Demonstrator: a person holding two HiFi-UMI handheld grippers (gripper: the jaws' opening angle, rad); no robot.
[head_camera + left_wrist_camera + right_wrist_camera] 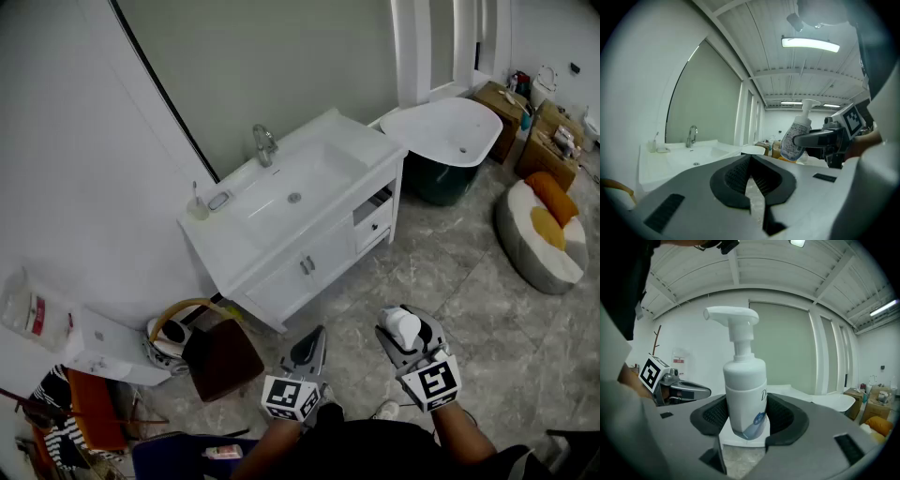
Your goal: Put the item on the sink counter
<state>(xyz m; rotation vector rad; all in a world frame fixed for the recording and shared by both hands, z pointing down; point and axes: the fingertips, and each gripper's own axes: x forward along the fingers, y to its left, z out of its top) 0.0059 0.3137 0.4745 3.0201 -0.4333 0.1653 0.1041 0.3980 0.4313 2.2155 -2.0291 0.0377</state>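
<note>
Fingers (788,417) on bottle (745,397), chair (222,358) beside sink counter (367,148)

Left gripper (312,343), at 6 o'clock in the head view: jaws together, nothing between them. Right gripper (405,330), at 5 o'clock: jaws clamped on a pump bottle (744,394). Both point toward 12 o'clock, roughly level.

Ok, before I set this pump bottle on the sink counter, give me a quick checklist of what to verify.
1. Right tool clamped on pump bottle: ok.
2. Bottle upright: ok.
3. Left tool shut, nothing in it: ok.
4. Bare spot on sink counter, right of the basin: ok.
5. Bottle over the counter: not ok, it hangs above the floor.
6. Counter dry: cannot tell.
</note>
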